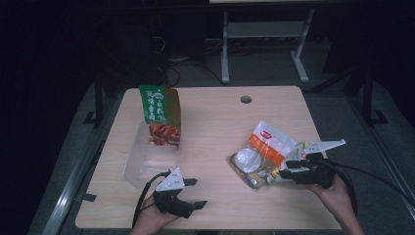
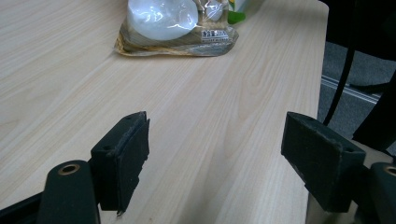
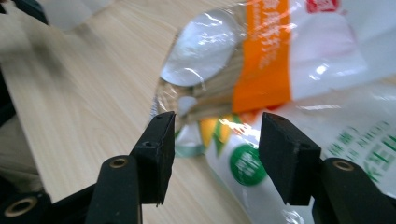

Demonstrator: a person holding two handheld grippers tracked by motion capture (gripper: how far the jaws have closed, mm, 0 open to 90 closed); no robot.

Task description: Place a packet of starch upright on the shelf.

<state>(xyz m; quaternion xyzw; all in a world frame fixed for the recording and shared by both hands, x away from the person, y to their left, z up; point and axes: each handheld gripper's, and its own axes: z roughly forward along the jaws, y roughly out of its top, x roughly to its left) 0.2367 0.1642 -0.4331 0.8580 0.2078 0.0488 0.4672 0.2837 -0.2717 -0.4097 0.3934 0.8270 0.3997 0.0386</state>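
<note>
Right tool (image 3: 215,154) at two packets (image 3: 280,56)

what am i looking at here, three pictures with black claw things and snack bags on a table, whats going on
A person sits at a wooden table holding a set of hand-held tongs in each hand. The high view looks down from above; the other two come from cameras riding on each tool. The left tongs hover open over bare wood. The right tongs are open, reaching at a white and green packet beside an orange and white bag, gripping nothing yet. A green snack bag stands in a clear plastic tub.
</note>
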